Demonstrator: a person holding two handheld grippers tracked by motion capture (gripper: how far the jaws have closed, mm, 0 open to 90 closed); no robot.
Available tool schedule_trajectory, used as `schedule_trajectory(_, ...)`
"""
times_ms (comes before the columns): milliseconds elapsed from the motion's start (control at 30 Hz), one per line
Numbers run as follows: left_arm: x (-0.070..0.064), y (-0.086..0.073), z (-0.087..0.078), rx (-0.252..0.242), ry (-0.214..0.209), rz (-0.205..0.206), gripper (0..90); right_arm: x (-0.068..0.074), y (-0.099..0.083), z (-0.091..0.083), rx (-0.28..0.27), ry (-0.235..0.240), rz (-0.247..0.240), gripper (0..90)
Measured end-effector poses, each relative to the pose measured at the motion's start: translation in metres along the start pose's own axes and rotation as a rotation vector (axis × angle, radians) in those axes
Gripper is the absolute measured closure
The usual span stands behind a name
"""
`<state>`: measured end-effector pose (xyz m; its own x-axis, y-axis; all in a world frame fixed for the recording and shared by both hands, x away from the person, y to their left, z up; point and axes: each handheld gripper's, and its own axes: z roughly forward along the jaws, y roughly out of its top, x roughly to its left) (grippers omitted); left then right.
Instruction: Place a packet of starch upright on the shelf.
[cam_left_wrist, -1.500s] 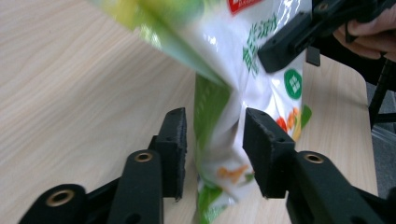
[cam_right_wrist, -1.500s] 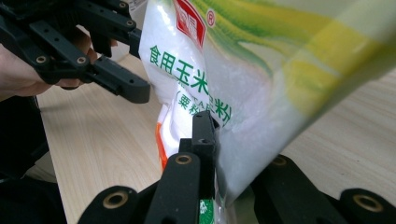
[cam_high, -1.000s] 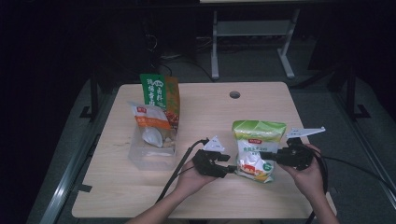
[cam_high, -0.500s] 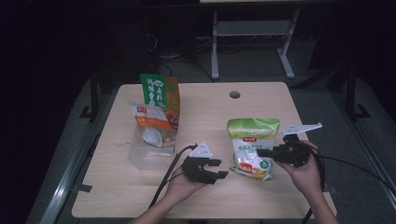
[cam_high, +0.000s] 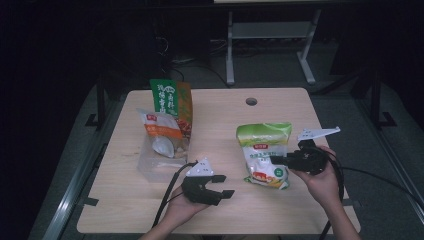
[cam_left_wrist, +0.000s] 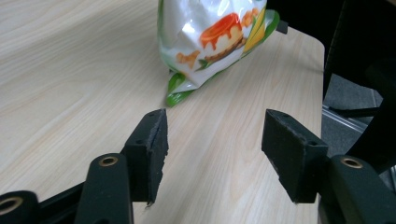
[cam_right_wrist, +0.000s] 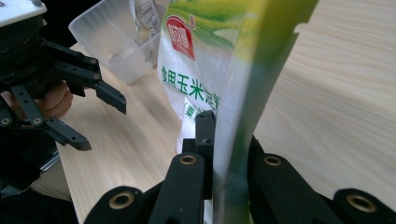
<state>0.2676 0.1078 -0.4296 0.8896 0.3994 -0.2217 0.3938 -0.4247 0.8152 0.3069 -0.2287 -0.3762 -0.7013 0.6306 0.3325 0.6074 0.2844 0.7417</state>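
Left gripper (cam_high: 216, 189) lets go — right gripper (cam_high: 283, 160) keeps the corn-starch bag (cam_high: 264, 152)

The left gripper has backed away from the bag, jaws wide and empty; the right's jaws stay clamped on its edge, holding the bag right of the clear plastic tub (cam_high: 161, 161) — one-handed carrying looks next.

Green and white corn starch bag (cam_right_wrist: 205, 70) bears a red logo with white Chinese characters too blurred to read, and below it green characters reading 食用玉米淀. Green standing pouch (cam_high: 170, 97) shows white Chinese characters, too small to read.
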Motion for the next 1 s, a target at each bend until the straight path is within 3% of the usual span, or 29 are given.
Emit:
schedule_trajectory(167, -0.001, -0.006, -0.004, 0.006, -0.001, -0.001, 38.5, 0.005, 0.007, 0.003, -0.002, 0.006, -0.015, 85.1)
schedule_trajectory(367, -0.002, -0.012, -0.01, 0.011, 0.009, 0.031, 36.9, 0.008, 0.013, 0.005, 0.005, 0.009, -0.023, 85.2)
schedule_trajectory(633, -0.006, -0.014, -0.014, 0.001, 0.003, 0.02, 36.1, 0.013, 0.022, 0.008, -0.002, 0.02, -0.041, 85.2)
schedule_trajectory(1000, -0.008, -0.019, -0.025, 0.006, 0.023, 0.037, 34.9, 0.025, 0.045, 0.017, -0.012, 0.039, -0.085, 85.3)
